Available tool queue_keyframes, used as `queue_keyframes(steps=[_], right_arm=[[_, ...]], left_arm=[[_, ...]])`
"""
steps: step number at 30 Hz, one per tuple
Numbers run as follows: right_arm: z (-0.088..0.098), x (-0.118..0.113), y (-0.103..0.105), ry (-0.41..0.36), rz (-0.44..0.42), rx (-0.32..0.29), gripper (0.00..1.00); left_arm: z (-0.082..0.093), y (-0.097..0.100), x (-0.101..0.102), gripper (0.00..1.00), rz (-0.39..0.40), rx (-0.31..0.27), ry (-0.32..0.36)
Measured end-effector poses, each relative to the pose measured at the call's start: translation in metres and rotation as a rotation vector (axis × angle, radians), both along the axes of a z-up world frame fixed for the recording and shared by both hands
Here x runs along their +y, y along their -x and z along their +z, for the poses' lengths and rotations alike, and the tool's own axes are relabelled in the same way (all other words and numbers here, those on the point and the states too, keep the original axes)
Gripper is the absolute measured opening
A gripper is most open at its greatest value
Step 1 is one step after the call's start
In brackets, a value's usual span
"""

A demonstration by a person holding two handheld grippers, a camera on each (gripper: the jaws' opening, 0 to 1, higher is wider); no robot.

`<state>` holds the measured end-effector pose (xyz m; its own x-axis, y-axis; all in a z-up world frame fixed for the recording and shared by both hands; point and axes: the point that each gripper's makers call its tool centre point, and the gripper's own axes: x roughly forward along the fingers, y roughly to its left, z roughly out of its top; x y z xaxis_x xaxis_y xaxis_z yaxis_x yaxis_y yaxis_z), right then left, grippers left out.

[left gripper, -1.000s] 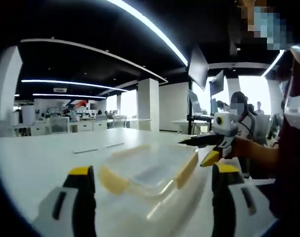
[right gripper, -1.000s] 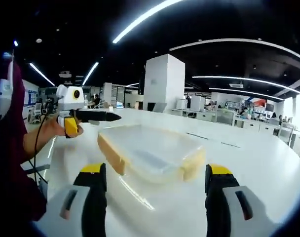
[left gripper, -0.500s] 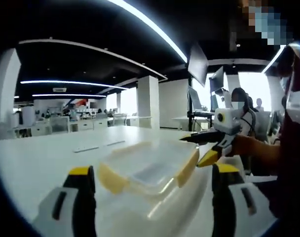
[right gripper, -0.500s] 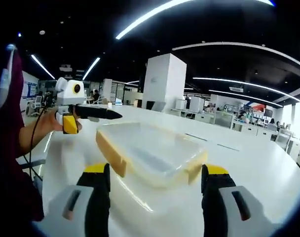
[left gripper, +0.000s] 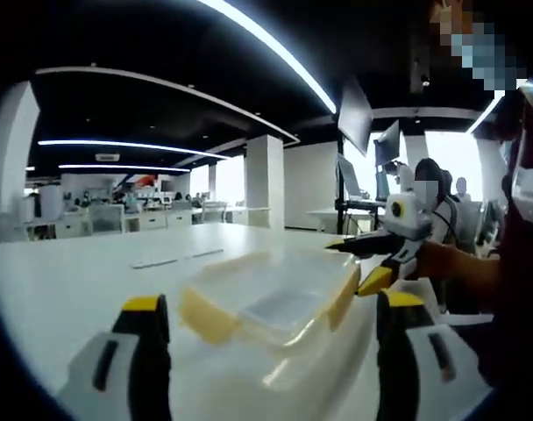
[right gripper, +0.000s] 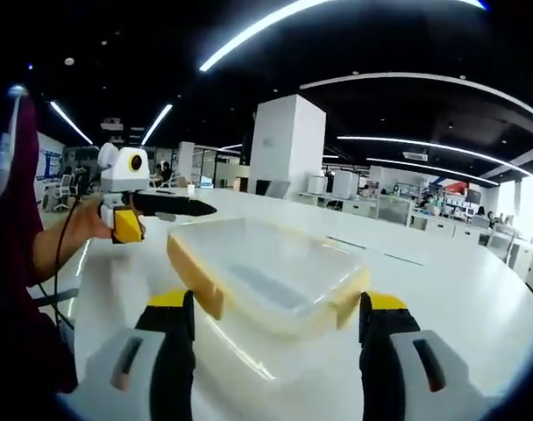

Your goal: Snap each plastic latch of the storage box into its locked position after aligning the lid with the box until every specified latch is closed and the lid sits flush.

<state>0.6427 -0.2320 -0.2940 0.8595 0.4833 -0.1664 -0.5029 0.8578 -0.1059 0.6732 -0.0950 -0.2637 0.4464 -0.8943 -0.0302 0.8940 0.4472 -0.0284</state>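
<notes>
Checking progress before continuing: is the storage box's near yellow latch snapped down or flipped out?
Flipped out: the yellow latch flares away from the storage box wall.

The left gripper (left gripper: pixel 271 329) is hanging low just short of the storage box (left gripper: pixel 266 294), its jaws standing wide apart; the right gripper (right gripper: pixel 271 329) is facing the same box from the opposite side, jaws equally spread; each is reaching level beside the box's far end, pointed jaws drawn together at the tip; a hand (right gripper: pixel 100 230) is gripping the left one, forearm stretching back to a dark red sleeve (right gripper: pixel 17 289).
</notes>
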Motion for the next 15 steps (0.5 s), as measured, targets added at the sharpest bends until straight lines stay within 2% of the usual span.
queue_keyframes(steps=[7,13,15], right_arm=[[0.001,0.003,-0.001,-0.007,-0.007,-0.003,0.78],[0.001,0.004,-0.001,-0.009,-0.006,-0.007,0.79],[0.001,0.004,-0.001,-0.009,-0.008,-0.007,0.79]], left_arm=[[-0.004,-0.002,0.001,1.00,0.012,0.021,-0.006],[0.002,-0.003,0.001,1.00,0.025,0.001,-0.002],[0.008,0.000,0.000,1.00,0.024,-0.030,0.001]])
